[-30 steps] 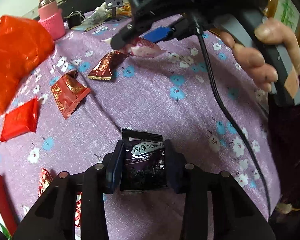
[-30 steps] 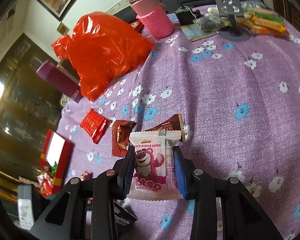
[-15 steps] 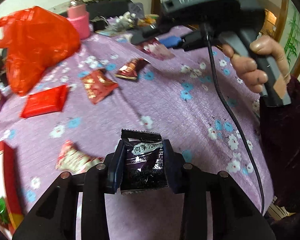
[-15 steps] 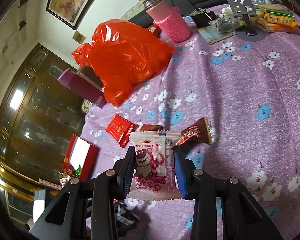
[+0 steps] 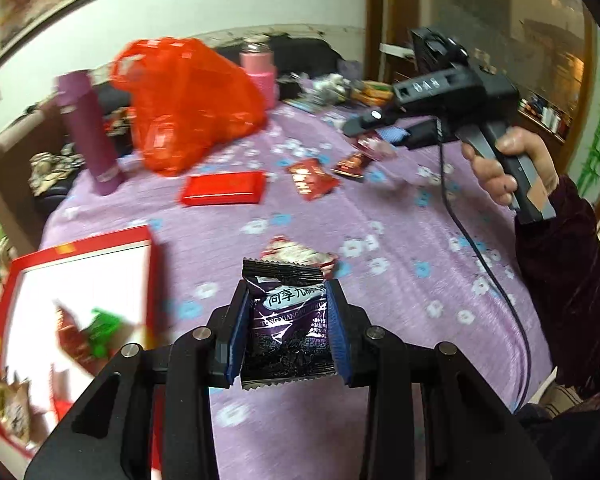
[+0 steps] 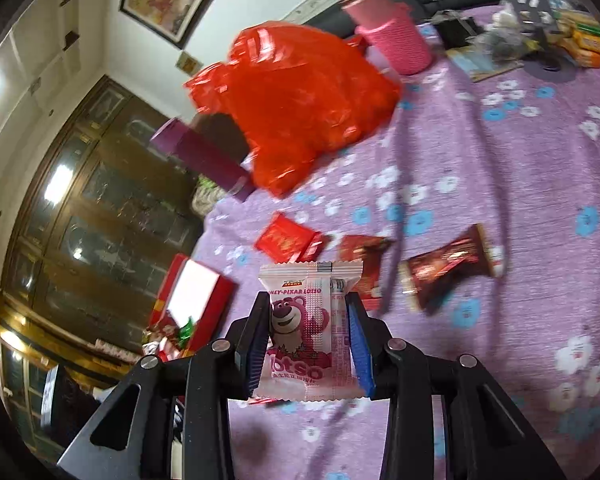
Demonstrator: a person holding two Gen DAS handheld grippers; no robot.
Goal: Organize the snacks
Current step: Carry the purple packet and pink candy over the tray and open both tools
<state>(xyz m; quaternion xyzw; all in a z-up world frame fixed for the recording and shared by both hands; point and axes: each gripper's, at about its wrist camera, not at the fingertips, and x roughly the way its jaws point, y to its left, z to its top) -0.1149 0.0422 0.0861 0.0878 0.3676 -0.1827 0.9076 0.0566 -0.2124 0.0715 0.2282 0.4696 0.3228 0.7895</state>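
Purple flowered cloth covers the surface (image 5: 380, 200) under both my tools. My left claw (image 5: 287, 334) is clenched on a dark purple foil snack packet (image 5: 288, 332) reading "TONG XIANG" (Chinese characters above it). My right claw (image 6: 309, 350) grips a pink-and-white wrapper (image 6: 310, 328) printed "Lotso". A red-rimmed open box with a white inside (image 5: 80, 280), wrapped sweets already in it, lies to the left, nearer the left claw. Farther off sit loose red packets (image 5: 310, 178) and an orange-red plastic bag (image 5: 188, 100).
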